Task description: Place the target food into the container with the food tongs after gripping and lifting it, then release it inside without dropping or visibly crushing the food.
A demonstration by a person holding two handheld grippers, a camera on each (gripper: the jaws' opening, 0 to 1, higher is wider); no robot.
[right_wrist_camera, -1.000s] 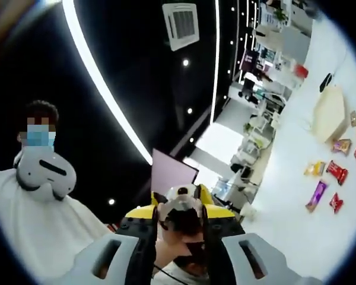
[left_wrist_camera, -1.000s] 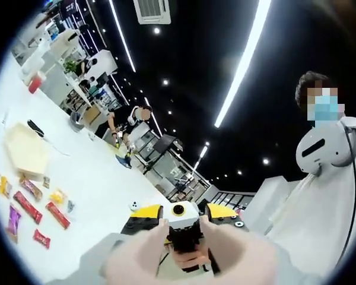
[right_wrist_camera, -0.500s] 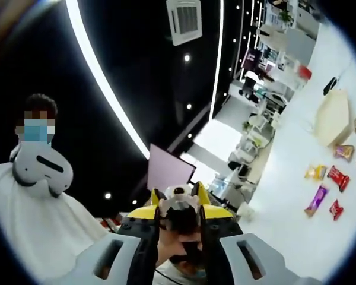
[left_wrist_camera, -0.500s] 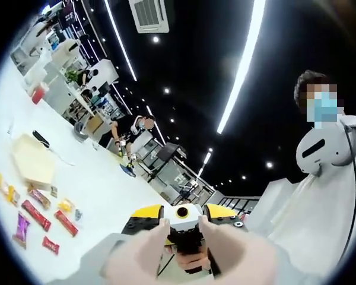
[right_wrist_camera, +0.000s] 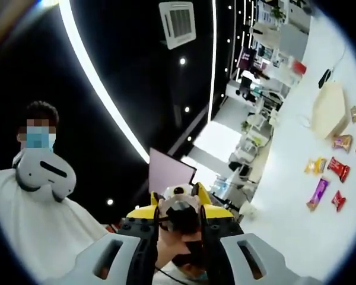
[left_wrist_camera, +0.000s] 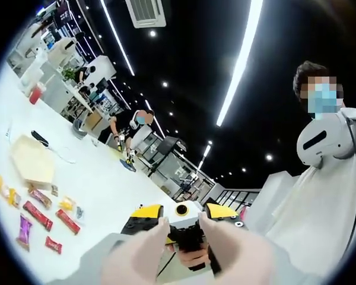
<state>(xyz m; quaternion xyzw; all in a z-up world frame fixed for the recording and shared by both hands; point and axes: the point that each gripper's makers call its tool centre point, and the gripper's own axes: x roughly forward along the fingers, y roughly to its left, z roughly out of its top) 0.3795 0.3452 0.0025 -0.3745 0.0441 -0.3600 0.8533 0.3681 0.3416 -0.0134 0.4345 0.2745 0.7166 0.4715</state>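
Both views tilt up toward the ceiling. Far off on the white table lie a beige hexagonal container, black tongs and several snack packets: red, purple, yellow. My left gripper is open, its pale jaws apart and blurred. Facing it is the yellow-and-black right gripper, held by a hand. My right gripper is open too, with the left gripper facing it.
A person in white wearing a white headset stands close by. Another person bends over beyond the table. Desks and shelves line the far side of the room. A red cup stands at the table's far end.
Both cameras have shifted slightly, so the table and snacks sit a little differently in the pictures. The grippers still face each other, and nothing on the table has moved.
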